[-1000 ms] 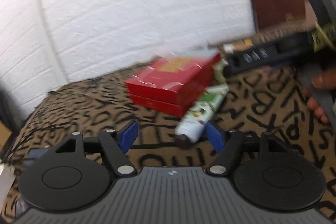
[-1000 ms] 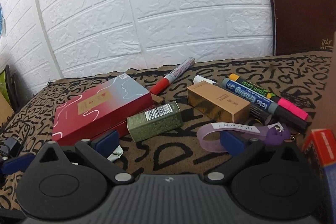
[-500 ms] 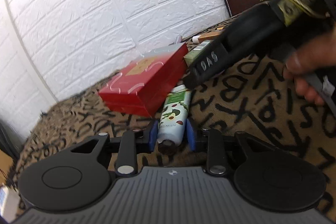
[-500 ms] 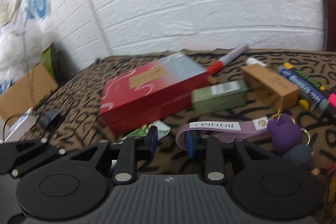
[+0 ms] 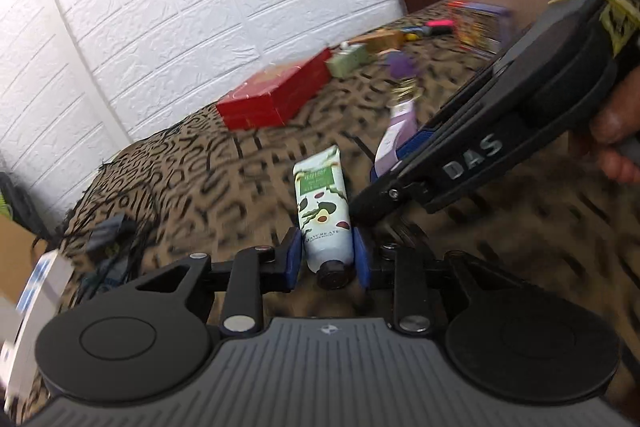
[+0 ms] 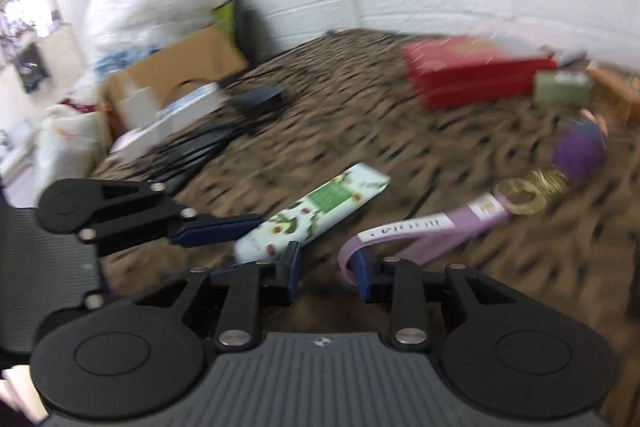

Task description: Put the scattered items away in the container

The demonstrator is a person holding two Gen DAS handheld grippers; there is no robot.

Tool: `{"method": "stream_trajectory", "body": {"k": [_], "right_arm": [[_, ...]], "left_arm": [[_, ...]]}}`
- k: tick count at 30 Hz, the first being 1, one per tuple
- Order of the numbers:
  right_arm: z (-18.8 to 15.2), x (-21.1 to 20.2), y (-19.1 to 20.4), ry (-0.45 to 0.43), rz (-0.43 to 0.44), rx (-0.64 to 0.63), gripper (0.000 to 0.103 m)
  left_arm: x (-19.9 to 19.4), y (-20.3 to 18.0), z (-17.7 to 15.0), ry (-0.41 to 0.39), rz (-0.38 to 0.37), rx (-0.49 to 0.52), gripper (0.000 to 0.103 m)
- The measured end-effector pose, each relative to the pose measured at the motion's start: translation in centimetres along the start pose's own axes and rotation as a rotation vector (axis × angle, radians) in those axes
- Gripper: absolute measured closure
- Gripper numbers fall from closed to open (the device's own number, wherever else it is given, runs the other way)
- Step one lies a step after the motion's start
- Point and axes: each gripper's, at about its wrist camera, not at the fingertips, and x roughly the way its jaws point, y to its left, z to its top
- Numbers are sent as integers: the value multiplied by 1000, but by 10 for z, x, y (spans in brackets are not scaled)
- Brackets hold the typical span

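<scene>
- Gripping a white-and-green hand-cream tube (image 5: 325, 211), the left gripper (image 5: 325, 259) is pressing its blue pads against the tube's cap end; the tube's body is sticking out forward over the patterned cloth (image 5: 208, 187).
- The right gripper (image 6: 326, 267) is standing with jaws narrowed at the looped end of a lilac keychain strap (image 6: 424, 231); the loop is touching the right pad, but a firm pinch is blurred and I cannot tell.
- The strap's gold ring and purple pom-pom (image 6: 580, 149) are trailing to the right.
- The red box (image 5: 276, 95) and the green carton (image 5: 347, 61) are lying well apart from both grippers, near the white brick wall (image 5: 180, 7).
- Bare cloth is lying open between tube and red box.
- The cloth's left edge is crowded by black cables (image 6: 200, 147) and a cardboard box (image 6: 180, 67).
</scene>
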Motion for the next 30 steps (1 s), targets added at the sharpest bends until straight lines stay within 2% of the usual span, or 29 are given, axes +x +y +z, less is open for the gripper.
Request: {"method": "stream_trajectory", "body": {"k": [2, 3, 4, 5, 6, 7, 8, 10, 15, 18, 20, 26, 28, 30], "right_arm": [[-12, -11, 5, -9, 26, 46, 69], [-16, -16, 5, -25, 37, 80, 56], [-20, -21, 5, -50, 33, 113, 38], [-22, -26, 5, -74, 9, 141, 29], [-23, -28, 7, -88, -14, 157, 17], [-23, -29, 8, -92, -28, 161, 13], [-23, -30, 8, -93, -42, 159, 13], [-23, -32, 10, -106, -89, 156, 10], [-25, -33, 17, -131, -221, 78, 9], [-32, -32, 15, -144, -323, 29, 0], [-35, -30, 14, -146, -376, 5, 0], [-39, -31, 6, -207, -448, -15, 0], [-36, -25, 3, -182, -481, -21, 0], [-34, -18, 1, -133, -474, -30, 0]], "left_arm": [[-11, -12, -6, -13, 43, 39, 74], [-14, -16, -5, -20, 68, 47, 72], [-13, -18, -3, -26, 94, 48, 66], [-11, -18, -2, -27, 120, 39, 58], [-10, -17, 0, -23, 132, 23, 55], [-9, -15, 3, -19, 135, 1, 52], [-7, -11, 7, -18, 129, -30, 45], [-2, -9, 11, -12, 109, -66, 39], [15, -17, 22, -13, 151, -41, 37], [14, -23, 15, -41, 185, -35, 35], [14, -24, 10, -60, 188, -45, 35], [7, -22, 8, -74, 190, -61, 34], [8, -22, 9, -71, 193, -59, 34], [8, -23, 9, -69, 199, -53, 34]]}}
